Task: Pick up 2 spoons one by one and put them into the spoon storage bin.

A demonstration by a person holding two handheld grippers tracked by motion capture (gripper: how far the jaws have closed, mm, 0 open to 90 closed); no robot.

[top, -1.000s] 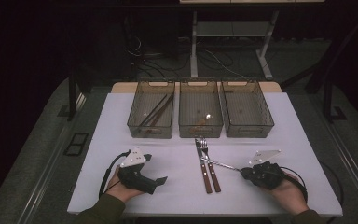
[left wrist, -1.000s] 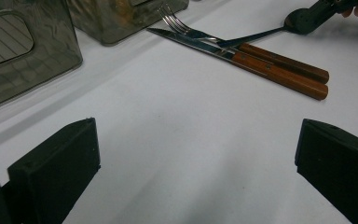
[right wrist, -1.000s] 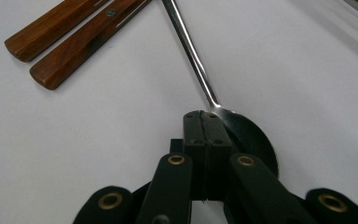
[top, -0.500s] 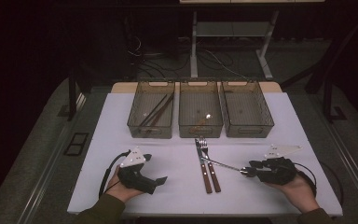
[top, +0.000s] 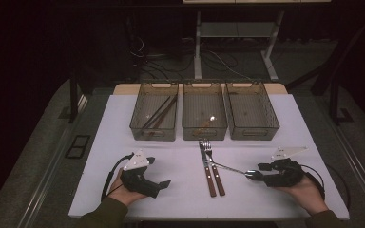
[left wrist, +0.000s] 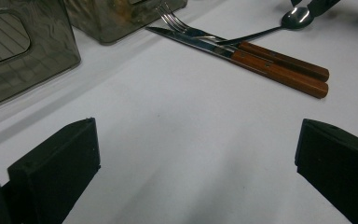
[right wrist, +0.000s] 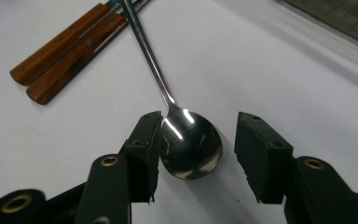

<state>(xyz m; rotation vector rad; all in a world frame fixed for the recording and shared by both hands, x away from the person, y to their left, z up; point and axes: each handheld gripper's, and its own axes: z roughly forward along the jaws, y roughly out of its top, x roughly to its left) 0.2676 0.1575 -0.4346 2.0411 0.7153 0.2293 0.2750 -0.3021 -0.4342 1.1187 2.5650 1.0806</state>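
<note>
Nearest the person, two grippers rest on the white table (top: 180,164). The left gripper (left wrist: 196,163), at about seven o'clock on the tabletop, has its jaws wide apart over bare table with nothing between them. The right gripper (right wrist: 198,154), at about five o'clock, has just been opening its jaws; one spoon (right wrist: 191,144) lies with its bowl between them, close against one jaw and clear of the other, so it is not clamped. The spoon's handle runs off toward ten o'clock and lies across the other cutlery.

At the middle of the table lie one knife (top: 206,168) and one fork (top: 214,166), side by side, both with brown wooden handles, tips pointing to twelve o'clock.

Farther off, at twelve o'clock, three smoky see-through bins (top: 204,114) stand in a row. The left one holds dark sticks (top: 159,114), the middle one a spoon-like utensil (top: 204,124).

Beyond the table, the room is dark, with a grey floor (top: 38,156), cables and a metal stand (top: 233,33).
</note>
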